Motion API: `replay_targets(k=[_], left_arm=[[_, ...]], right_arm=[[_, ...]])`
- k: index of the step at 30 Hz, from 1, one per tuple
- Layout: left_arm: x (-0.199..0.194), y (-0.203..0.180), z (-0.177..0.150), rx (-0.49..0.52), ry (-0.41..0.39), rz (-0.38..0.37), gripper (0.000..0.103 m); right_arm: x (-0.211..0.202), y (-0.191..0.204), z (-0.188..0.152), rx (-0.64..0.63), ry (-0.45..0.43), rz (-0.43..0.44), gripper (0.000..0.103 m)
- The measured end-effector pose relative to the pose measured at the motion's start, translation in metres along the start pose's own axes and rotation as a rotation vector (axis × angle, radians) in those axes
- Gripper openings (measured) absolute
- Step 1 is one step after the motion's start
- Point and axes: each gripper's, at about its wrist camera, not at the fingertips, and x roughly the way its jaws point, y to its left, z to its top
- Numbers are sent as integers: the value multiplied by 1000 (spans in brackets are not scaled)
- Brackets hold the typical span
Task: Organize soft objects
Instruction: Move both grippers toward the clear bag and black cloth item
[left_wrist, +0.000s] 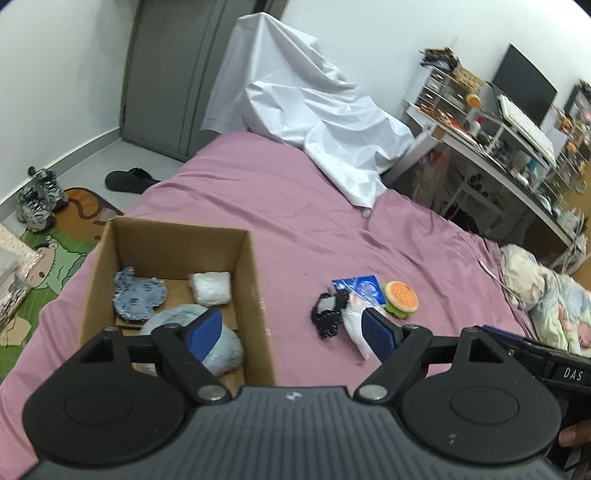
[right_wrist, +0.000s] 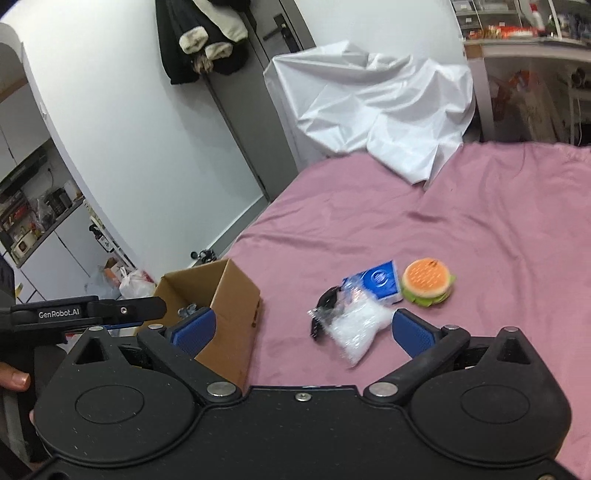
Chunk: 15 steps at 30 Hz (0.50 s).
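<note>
An open cardboard box (left_wrist: 258, 295) (right_wrist: 236, 295) stands on the pink bed. Inside lie a blue-grey plush (left_wrist: 138, 297), a white pouch (left_wrist: 210, 288) and a pale blue plush (left_wrist: 221, 343). To its right on the sheet lie a black-and-white fuzzy item (left_wrist: 327, 314) (right_wrist: 325, 302), a clear bag of white filling (left_wrist: 354, 332) (right_wrist: 356, 330), a blue packet (left_wrist: 360, 288) (right_wrist: 376, 282) and a plush hamburger (left_wrist: 400, 297) (right_wrist: 428, 282). My left gripper (left_wrist: 291, 330) hangs open over the box's right wall, holding nothing. My right gripper (right_wrist: 303, 330) is open and empty, short of the clear bag.
The pink bed sheet (left_wrist: 295, 206) stretches far back. A white cloth (left_wrist: 314, 110) drapes the far end. A desk with shelves (left_wrist: 498, 147) runs along the right. A crumpled blanket (left_wrist: 546, 291) lies at the bed's right edge. Shoes (left_wrist: 40, 199) and a mat lie on the floor, left.
</note>
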Motion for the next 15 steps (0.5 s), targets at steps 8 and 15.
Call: replay_targets(k=[8, 15], left_arm=[[17, -28, 5, 79, 18, -8, 81], [38, -41, 9, 94, 50, -10, 81]], right_arm=[[-3, -26, 1, 50, -16, -21, 103], [-1, -46, 2, 87, -10, -34, 103]])
